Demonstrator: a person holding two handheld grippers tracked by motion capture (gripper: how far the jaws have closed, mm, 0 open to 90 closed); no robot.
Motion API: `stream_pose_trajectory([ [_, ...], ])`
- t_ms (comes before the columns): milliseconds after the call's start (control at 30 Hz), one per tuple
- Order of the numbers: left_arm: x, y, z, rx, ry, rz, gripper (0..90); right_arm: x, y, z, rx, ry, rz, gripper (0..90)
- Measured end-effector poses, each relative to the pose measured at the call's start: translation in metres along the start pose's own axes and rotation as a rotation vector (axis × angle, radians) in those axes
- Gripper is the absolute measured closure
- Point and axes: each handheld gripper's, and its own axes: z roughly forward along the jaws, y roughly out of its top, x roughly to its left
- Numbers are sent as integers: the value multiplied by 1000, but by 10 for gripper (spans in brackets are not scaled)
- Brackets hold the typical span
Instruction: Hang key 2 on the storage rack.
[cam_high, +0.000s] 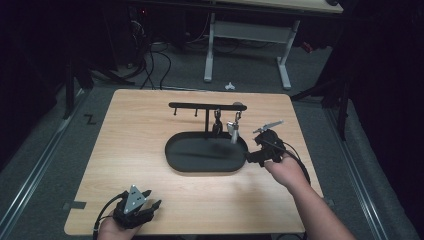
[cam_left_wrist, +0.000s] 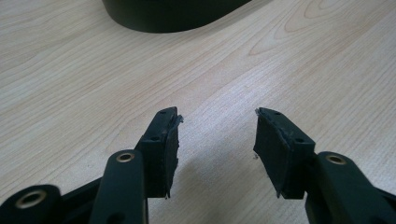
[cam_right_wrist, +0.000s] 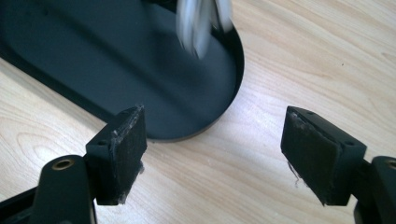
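Observation:
A black oval tray (cam_high: 172, 159) sits mid-table with a black T-shaped rack (cam_high: 200, 105) rising from it. From the rack's right half hang a silver piece (cam_high: 233, 131) and a dark piece (cam_high: 217, 125). My right gripper (cam_high: 251, 157) is at the tray's right end, jaws open and empty. In the right gripper view its jaws (cam_right_wrist: 215, 126) stand wide over bare wood just off the tray's rim (cam_right_wrist: 236, 74), with the silver piece (cam_right_wrist: 201, 23) blurred above. My left gripper (cam_high: 152, 198) rests near the table's front left edge, open and empty (cam_left_wrist: 217, 126), the tray (cam_left_wrist: 163, 14) far ahead.
The wooden table (cam_high: 135, 130) has bare wood around the tray. Past its far edge stand the white legs of another desk (cam_high: 210, 50), with cables on the grey floor. A cable trails from my right gripper (cam_high: 300, 165) along the forearm.

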Motion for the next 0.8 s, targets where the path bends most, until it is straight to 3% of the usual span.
stream_pose_trajectory([
  [300, -1, 1, 3, 3, -4, 10, 495, 7, -47, 4, -95, -4, 22, 222],
  [467, -4, 4, 6, -7, -18, 25, 481, 12, -75, 9, -164, -29, 41, 214],
  [567, -5, 7, 7, -36, -31, 30, 450, 11, -95, 10, -225, -8, 60, 208],
  [667, -7, 11, 8, -53, -32, 31, 433, 10, -116, 11, -289, -17, 97, 208],
  [733, -8, 12, 9, -62, -30, 26, 426, 11, -134, 11, -343, -40, 123, 207],
  [800, -8, 14, 11, -71, -32, 16, 420, 13, -157, 9, -439, -104, 163, 230],
])
